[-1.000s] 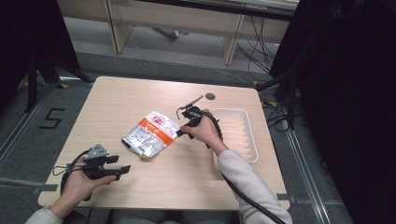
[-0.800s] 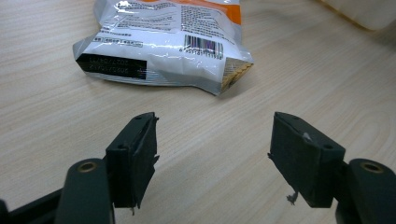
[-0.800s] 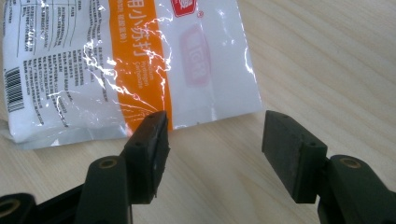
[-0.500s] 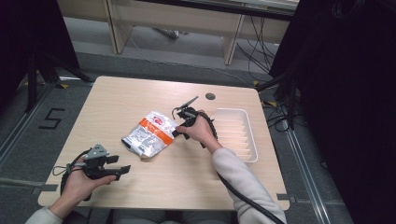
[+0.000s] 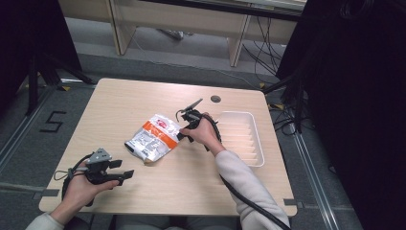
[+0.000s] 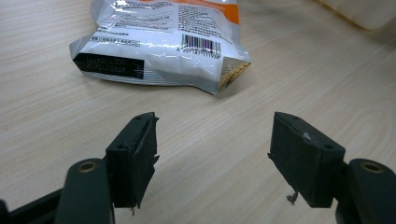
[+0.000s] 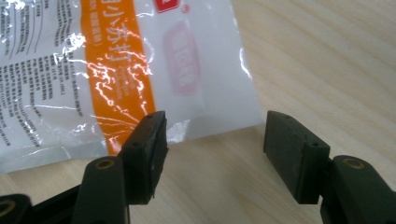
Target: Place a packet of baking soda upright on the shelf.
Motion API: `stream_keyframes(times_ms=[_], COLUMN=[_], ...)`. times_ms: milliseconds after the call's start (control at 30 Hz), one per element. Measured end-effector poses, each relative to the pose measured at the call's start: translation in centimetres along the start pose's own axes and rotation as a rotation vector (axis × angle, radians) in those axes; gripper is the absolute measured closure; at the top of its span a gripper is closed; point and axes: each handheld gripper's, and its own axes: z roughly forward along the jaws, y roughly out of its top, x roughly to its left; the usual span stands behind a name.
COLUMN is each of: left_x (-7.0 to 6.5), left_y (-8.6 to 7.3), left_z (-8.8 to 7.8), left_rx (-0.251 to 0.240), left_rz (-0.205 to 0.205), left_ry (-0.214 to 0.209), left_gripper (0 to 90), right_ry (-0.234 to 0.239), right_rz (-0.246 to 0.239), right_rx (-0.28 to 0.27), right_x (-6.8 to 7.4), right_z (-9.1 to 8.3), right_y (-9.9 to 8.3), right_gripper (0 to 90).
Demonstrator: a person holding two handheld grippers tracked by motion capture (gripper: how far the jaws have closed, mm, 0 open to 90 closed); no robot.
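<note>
right tool poised at the corner of the snack bag

a foil snack bag (image 5: 154, 139) is laid flat near the middle of the worktop (image 5: 124, 103), its orange band uppermost, with a white ribbed tray (image 5: 245, 139) set just to its right. the bag seems to have been left where both hands can reach it — one corner turned toward the right hand, the barcode end turned toward the left.

the right tool (image 5: 186, 127) is held low at the bag's upper right corner. in the right gripper view its jaws are spread wide, with nothing between them but bare wood; the bag's white edge (image 7: 187, 93) lies just beyond the jaw tips, and one jaw stands in front of the orange band. whether that jaw already touches the foil cannot be told from this angle — it is probably just short of it. the placement suits a pinch on the flat sealed corner, where the foil is thin and nothing is crushed, and the tray beside it is a likely place for the bag to be carried to.

the left tool (image 5: 111, 171) is rested near the front left of the worktop, well apart from the bag. in the left gripper view (image 6: 212, 168) its jaws are likewise spread and empty, and the bag's crumpled end with the barcode (image 6: 161, 51) is seen ahead of them. it is judged to be kept waiting out of the way.
</note>
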Motion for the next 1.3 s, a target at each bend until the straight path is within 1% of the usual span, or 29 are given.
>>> stream_keyframes(times_ms=[33,67,100,133,200,233,300,367,433,467,500,533,567,633,667,700,733,767,800,833,867,900,967,1067,1100,1133,1200,1267,1300], left_x=[0.0,0.0,-0.2,-0.3,-0.2,-0.3,-0.3,-0.3,-0.2,-0.3,-0.3,-0.3,-0.3,-0.3,-0.3,-0.3,-0.2,-0.3,-0.3,-0.3,-0.3,-0.3,-0.3,-0.3,-0.2,-0.2,-0.3,-0.3,-0.3], left_y=[0.0,0.0,0.0,0.0,0.0,0.0,0.0,0.0,0.0,0.0,0.0,0.0,0.0,0.0,0.0,0.0,0.0,0.0,0.0,0.0,0.0,0.0,0.0,0.0,0.0,0.0,0.0,0.0,0.0], left_z=[0.0,0.0,0.2,0.3,0.2,0.3,0.2,0.2,0.1,0.2,0.2,0.2,0.2,0.2,0.2,0.2,0.2,0.2,0.2,0.2,0.3,0.3,0.2,0.2,0.2,0.2,0.3,0.2,0.2], left_rx=[-0.003,-0.002,-0.025,-0.029,-0.025,-0.035,-0.030,-0.033,-0.024,-0.034,-0.033,-0.033,-0.033,-0.034,-0.034,-0.033,-0.031,-0.031,-0.031,-0.030,-0.030,-0.029,-0.030,-0.029,-0.028,-0.028,-0.034,-0.030,-0.031], left_rz=[-0.002,-0.002,-0.027,-0.032,-0.030,-0.033,-0.033,-0.035,-0.021,-0.035,-0.035,-0.035,-0.036,-0.037,-0.037,-0.037,-0.036,-0.036,-0.036,-0.036,-0.036,-0.037,-0.039,-0.040,-0.021,-0.021,-0.033,-0.042,-0.041], left_ry=[0.000,0.000,0.000,-0.001,-0.002,-0.001,0.005,-0.002,-0.001,-0.002,-0.003,-0.003,-0.003,-0.004,-0.004,-0.004,-0.007,-0.006,-0.006,-0.007,-0.007,-0.007,-0.006,-0.006,-0.008,-0.008,-0.009,-0.007,-0.007], left_gripper=[31.3,31.3,31.3,31.3,31.3,31.3,31.3,31.3,31.3,31.3,31.3,31.2,31.2,31.3,31.3,31.3,31.3,31.3,31.3,31.3,31.3,31.3,31.3,31.3,31.3,31.3,31.3,31.3,31.3], right_ry=[0.003,0.001,0.005,0.004,0.008,0.004,0.009,0.013,0.023,0.018,0.012,0.012,0.004,0.002,-0.009,-0.009,0.004,0.004,0.004,0.014,0.013,0.041,0.050,0.065,0.079,0.079,0.083,0.090,0.091], right_rz=[0.013,0.003,0.000,-0.002,-0.007,0.000,0.013,-0.014,-0.003,-0.010,-0.003,-0.003,-0.033,-0.032,-0.065,-0.065,-0.037,-0.039,-0.039,-0.010,-0.003,0.013,0.000,0.004,-0.003,-0.003,-0.021,-0.025,-0.024], right_rx=[0.001,-0.003,-0.003,-0.001,0.000,-0.002,0.010,-0.002,0.003,0.005,0.019,0.019,0.013,0.008,-0.018,-0.018,-0.012,-0.030,-0.030,-0.020,-0.045,-0.049,-0.055,-0.059,-0.057,-0.057,-0.056,-0.056,-0.070], right_x=[-0.1,-0.3,-0.5,-0.5,-0.5,-0.4,-0.2,-0.3,-0.1,-0.1,0.2,0.2,0.1,0.2,0.0,0.0,0.1,0.1,0.1,0.2,0.2,0.3,0.4,0.7,1.1,1.1,1.4,1.7,2.0], right_z=[-0.1,0.0,-0.1,-0.1,-0.1,0.0,0.0,0.3,0.4,0.5,0.6,0.6,0.6,0.6,0.6,0.6,0.2,0.1,0.1,-0.2,-0.3,-0.5,-0.5,-0.5,-0.3,-0.3,0.0,0.2,0.5], right_y=[0.0,0.1,0.1,0.1,0.2,0.2,0.2,0.3,0.3,0.3,0.4,0.4,0.4,0.4,0.3,0.3,0.5,0.5,0.5,0.5,0.5,0.6,0.7,0.7,0.8,0.8,0.8,1.0,1.2], right_gripper=[39.7,39.7,39.7,39.7,39.7,39.6,39.6,39.7,40.3,40.3,44.0,44.0,45.9,48.2,51.3,51.3,53.1,54.6,54.6,55.4,57.1,58.6,59.2,60.4,61.2,61.2,61.5,62.8,66.2])
